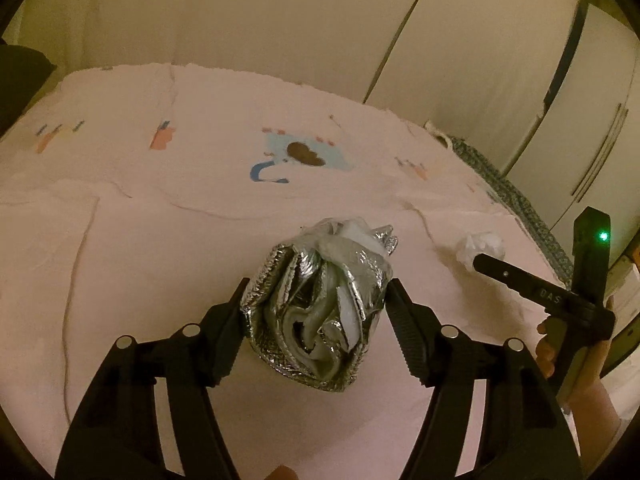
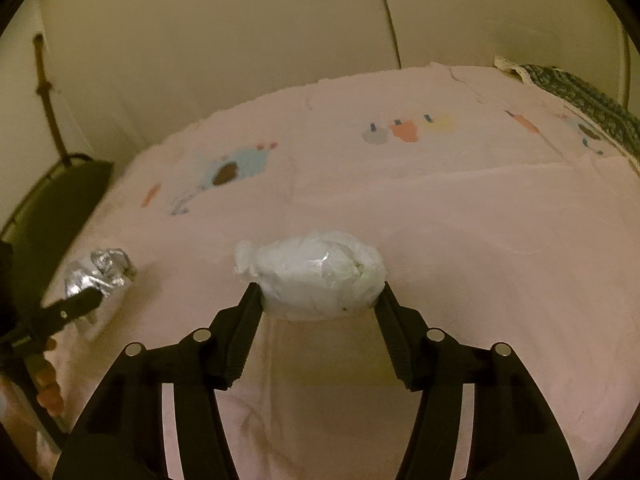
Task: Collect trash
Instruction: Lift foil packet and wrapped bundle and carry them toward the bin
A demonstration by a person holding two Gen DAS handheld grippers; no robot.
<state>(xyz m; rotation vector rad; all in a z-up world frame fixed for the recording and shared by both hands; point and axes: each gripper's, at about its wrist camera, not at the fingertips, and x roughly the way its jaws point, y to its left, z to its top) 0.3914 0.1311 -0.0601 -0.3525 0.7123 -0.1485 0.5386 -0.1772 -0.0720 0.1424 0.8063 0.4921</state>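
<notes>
Fingers (image 1: pixel 236 300) of the left gripper (image 1: pixel 318 300) sit spread wide on either side of a crumpled silver foil bag (image 1: pixel 320 312), their inner faces touching or all but touching its flanks; whether they actually squeeze it I cannot tell. That bag lies on the pink sheet (image 1: pixel 140 240) of the bed, its long axis running straight away from the gripper, with a gaping, folded mouth toward the camera and a wad of clear plastic and white paper poking out at the far end.

Over on the right, the right gripper (image 2: pixel 320 294) has its fingers (image 2: pixel 250 304) just as wide, the tips bracketing a white wrapped bundle (image 2: pixel 316 276). This one lies crosswise, long axis running left to right between the tips, with a twisted tail sticking out past the left finger. The tips meet its near edge only; a firm hold is not evident.

Each gripper shows in the other's view: the right gripper's finger reaches the white bundle (image 1: pixel 480 246) off to the right, and the foil bag (image 2: pixel 98 274) lies near the left edge of the bed, well apart from the bundle. Cartoon prints (image 2: pixel 404 130) dot the sheet farther back.
</notes>
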